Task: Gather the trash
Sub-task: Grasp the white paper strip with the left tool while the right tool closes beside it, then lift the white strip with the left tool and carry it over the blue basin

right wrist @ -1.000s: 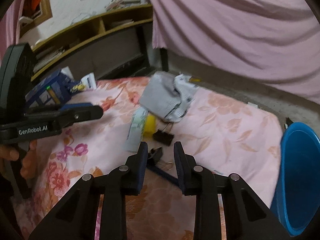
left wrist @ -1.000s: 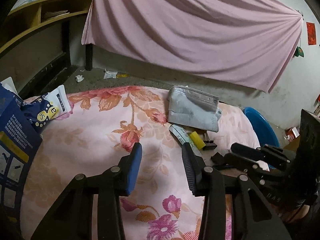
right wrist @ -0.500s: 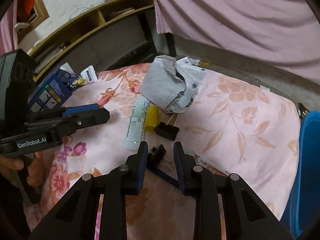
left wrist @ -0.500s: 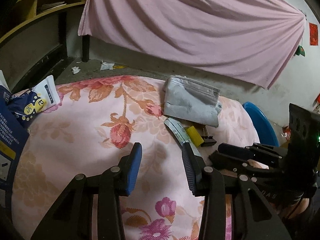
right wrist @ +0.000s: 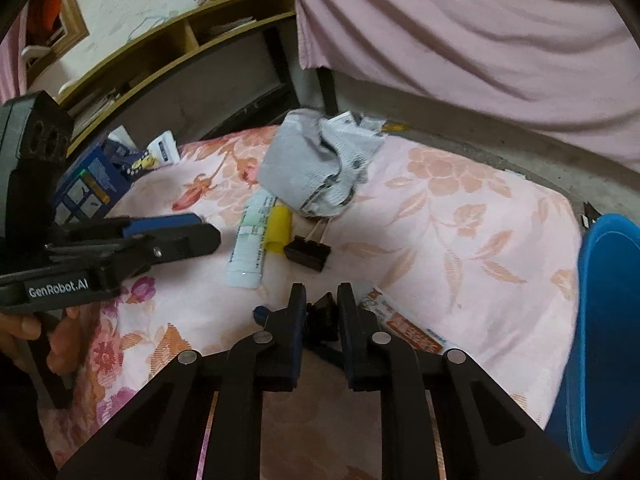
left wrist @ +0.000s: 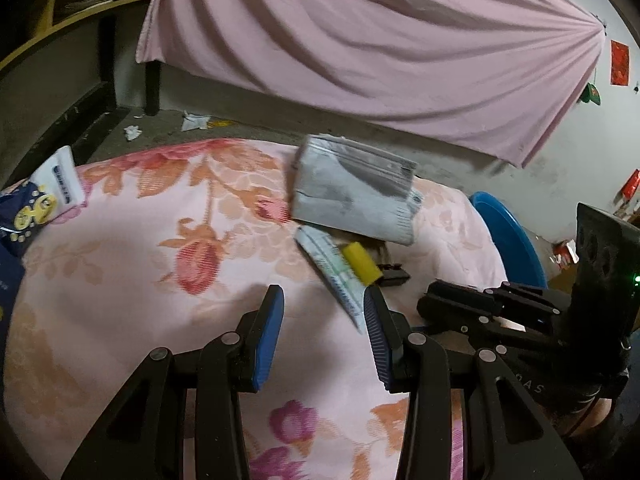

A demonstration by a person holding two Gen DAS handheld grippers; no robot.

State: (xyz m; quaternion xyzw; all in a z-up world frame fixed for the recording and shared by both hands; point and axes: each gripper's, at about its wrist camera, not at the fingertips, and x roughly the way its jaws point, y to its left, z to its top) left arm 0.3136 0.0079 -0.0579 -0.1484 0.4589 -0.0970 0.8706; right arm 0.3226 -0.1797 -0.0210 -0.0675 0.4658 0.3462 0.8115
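Trash lies on a pink floral cloth (right wrist: 460, 220): crumpled grey newspaper (right wrist: 316, 168) (left wrist: 352, 188), a flat white-green tube (right wrist: 250, 240) (left wrist: 334, 276), a yellow cylinder (right wrist: 278, 226) (left wrist: 362, 268), a black binder clip (right wrist: 307, 254) (left wrist: 394, 274) and an orange-white wrapper (right wrist: 408, 330). My right gripper (right wrist: 320, 304) sits low over the cloth, its jaws narrowly apart around a small black binder clip (right wrist: 322, 314); whether they press it I cannot tell. My left gripper (left wrist: 322, 316) is open and empty, just left of the tube.
A blue bin (right wrist: 608, 332) (left wrist: 512, 240) stands at the cloth's right edge. A blue box (right wrist: 90, 186) and a snack packet (left wrist: 44, 196) lie at the left. Wooden shelves (right wrist: 180, 52) and a pink curtain (left wrist: 360, 40) stand behind. Paper scraps (left wrist: 194, 121) lie on the floor.
My right gripper has moved forward and down until the small black clip sits between its jaws. My left gripper has drifted forward and right toward the tube, still open.
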